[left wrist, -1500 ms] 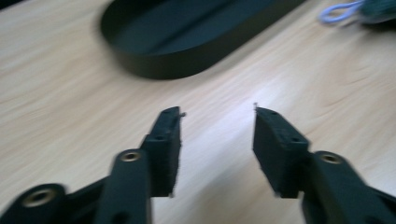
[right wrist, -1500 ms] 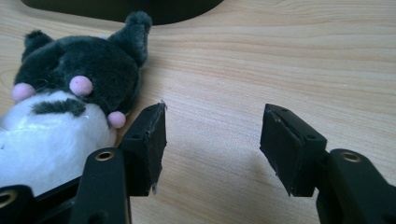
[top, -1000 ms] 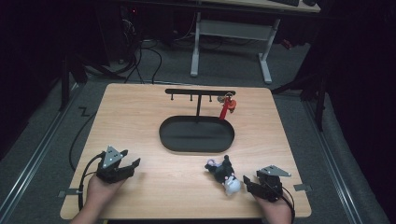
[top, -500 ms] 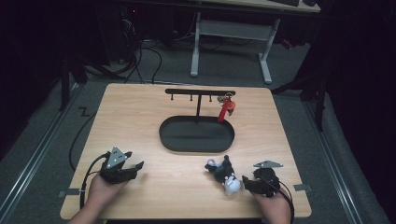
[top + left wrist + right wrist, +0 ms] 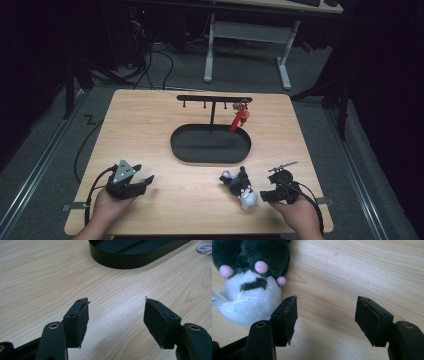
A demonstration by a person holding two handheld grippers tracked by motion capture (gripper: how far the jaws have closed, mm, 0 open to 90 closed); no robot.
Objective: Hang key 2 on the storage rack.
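Right gripper (image 5: 325,315): jaws wide and just opening further, nothing between them; the black-and-white plush toy (image 5: 249,277) lies on the table (image 5: 150,125) just beside its left jaw. Left gripper (image 5: 116,320): jaws wide, empty. The black oval tray (image 5: 210,145) holds nothing; a red charm (image 5: 240,117) hangs on its rack (image 5: 212,98).

A lab: a wooden bench (image 5: 150,130) stands on grey carpet in a dark room, with cables (image 5: 150,65) and a desk frame (image 5: 245,35) behind the bench.
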